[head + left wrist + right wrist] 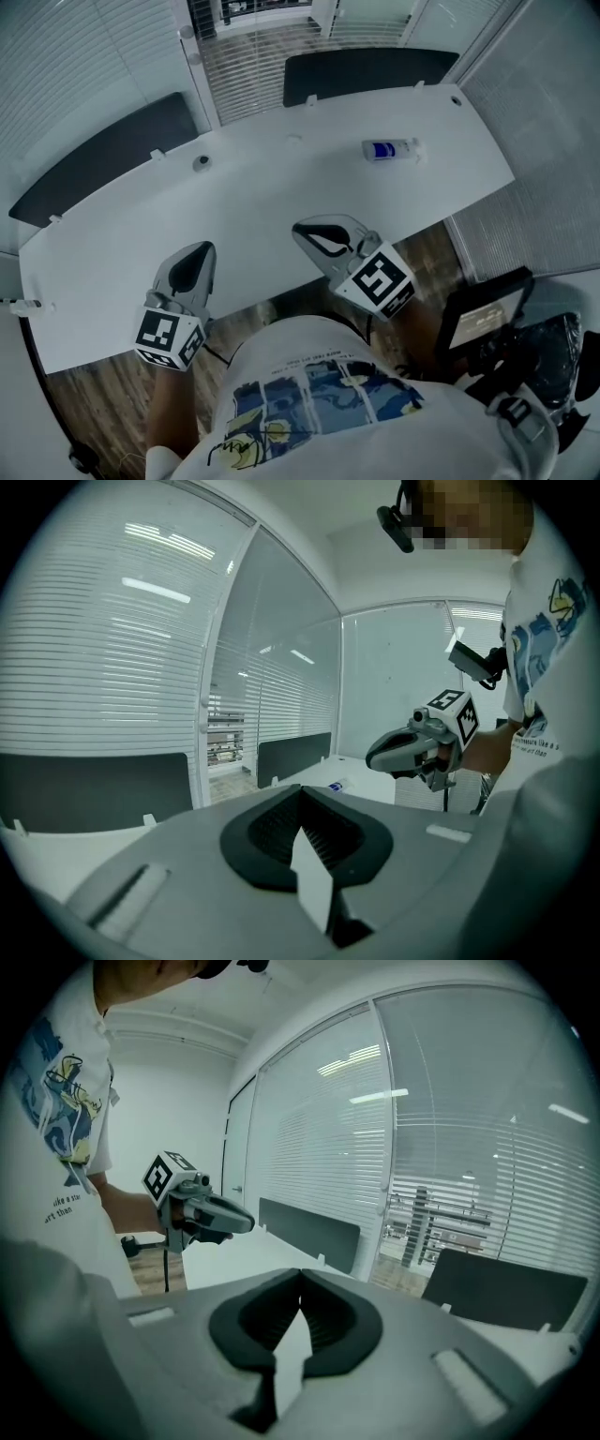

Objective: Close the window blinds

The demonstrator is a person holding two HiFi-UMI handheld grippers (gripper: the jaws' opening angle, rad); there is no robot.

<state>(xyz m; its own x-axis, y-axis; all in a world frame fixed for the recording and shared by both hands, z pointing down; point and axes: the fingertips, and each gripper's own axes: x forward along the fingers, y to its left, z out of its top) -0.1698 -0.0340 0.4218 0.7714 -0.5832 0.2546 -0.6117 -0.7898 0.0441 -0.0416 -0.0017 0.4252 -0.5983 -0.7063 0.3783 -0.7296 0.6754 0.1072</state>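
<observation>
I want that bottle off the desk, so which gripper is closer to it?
Right. The right gripper hovers over the near edge of the desk, left of the bottle; the left gripper is much farther left along that edge.

- white curved desk top: smooth, matt, laminate look
- dark flat divider panels: matt, zero shine
- brown plank floor: wood grain, slight sheen
- white slatted window blinds: smooth slats, satin-ish
- clear glass wall: glossy, ceiling-light reflections all over
- left gripper, right gripper: grey matt plastic shells, black ribbed rubbery-looking pads
- white printed t-shirt: soft cloth
</observation>
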